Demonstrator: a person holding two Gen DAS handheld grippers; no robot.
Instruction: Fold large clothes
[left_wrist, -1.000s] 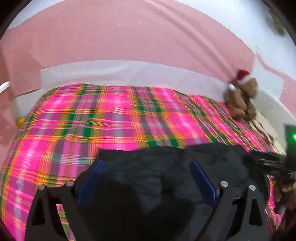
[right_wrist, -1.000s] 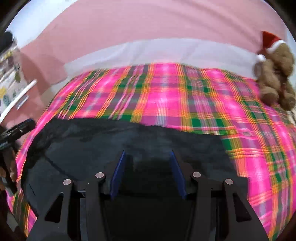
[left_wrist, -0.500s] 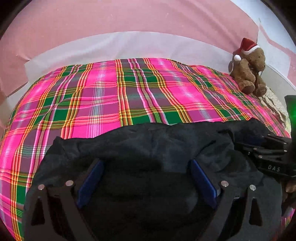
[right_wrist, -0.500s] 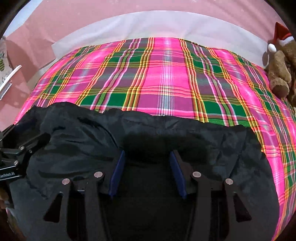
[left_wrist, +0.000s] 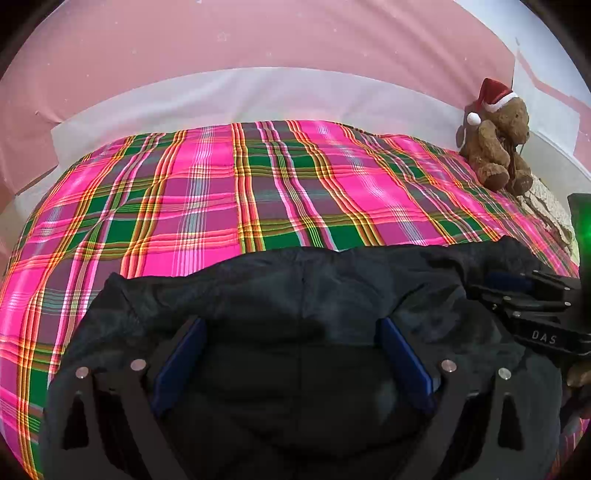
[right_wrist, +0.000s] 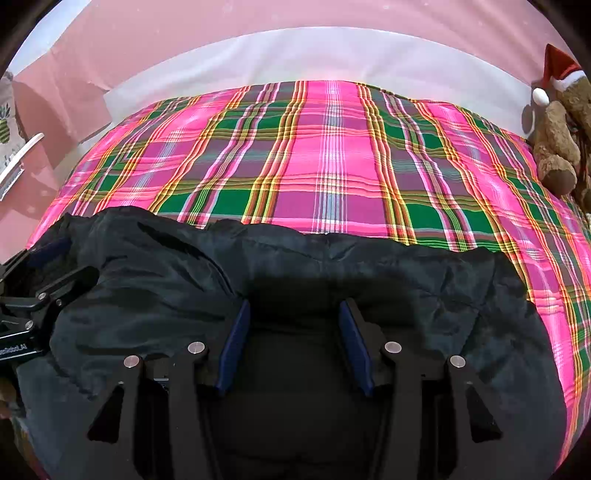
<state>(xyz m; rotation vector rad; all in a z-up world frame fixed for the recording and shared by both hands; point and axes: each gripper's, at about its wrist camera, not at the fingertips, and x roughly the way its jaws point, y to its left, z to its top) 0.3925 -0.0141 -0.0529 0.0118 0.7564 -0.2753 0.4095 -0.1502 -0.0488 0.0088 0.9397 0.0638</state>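
A bulky dark padded jacket (left_wrist: 314, 288) (right_wrist: 369, 266) lies across the near part of a pink and green plaid blanket (left_wrist: 221, 192) (right_wrist: 332, 166). My left gripper (left_wrist: 290, 321) stands over the jacket's left half with its jaws wide, and thick fabric fills the gap between the blue pads. My right gripper (right_wrist: 293, 306) holds the right half the same way, jaws narrower. Each gripper shows at the edge of the other's view, the right gripper (left_wrist: 517, 295) and the left gripper (right_wrist: 40, 273), with jacket fabric bunched at its fingers.
A brown teddy bear (left_wrist: 498, 136) (right_wrist: 557, 147) in a red Santa hat sits at the blanket's far right corner. A white sheet (left_wrist: 258, 96) and a pink wall lie beyond the blanket. A pineapple-print item (right_wrist: 5, 125) stands at the far left.
Over the first half second both grippers came down toward the bed with the jacket, which now rests on the blanket. Since then nothing has moved.
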